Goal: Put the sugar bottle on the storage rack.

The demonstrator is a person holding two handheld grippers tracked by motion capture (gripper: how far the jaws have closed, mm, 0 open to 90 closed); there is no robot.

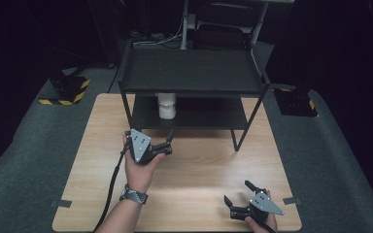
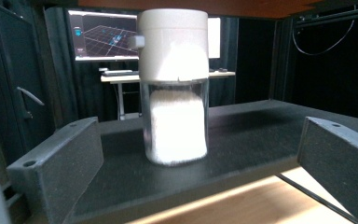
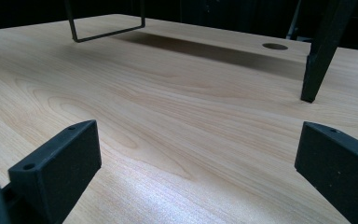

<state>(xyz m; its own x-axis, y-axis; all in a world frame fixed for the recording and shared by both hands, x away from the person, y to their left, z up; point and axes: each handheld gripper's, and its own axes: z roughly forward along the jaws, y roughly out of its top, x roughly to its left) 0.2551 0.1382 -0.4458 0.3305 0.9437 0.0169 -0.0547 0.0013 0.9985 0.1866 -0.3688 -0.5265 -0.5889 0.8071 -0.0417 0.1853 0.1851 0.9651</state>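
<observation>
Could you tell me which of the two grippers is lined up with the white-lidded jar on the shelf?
The left gripper: its open jaws face the jar on the rack's lower shelf. The right gripper, also open, sits near the table's front edge, facing bare wood.

No legible text, labels, brands or numbers in any view. Jar (image 2: 175,88): plain white lid, no label visible. Monitor (image 2: 106,41) behind it shows a grid graphic; any characters too small to read. Floor blocks (image 1: 67,90) carry yellow-black hazard stripes, no wording.
</observation>
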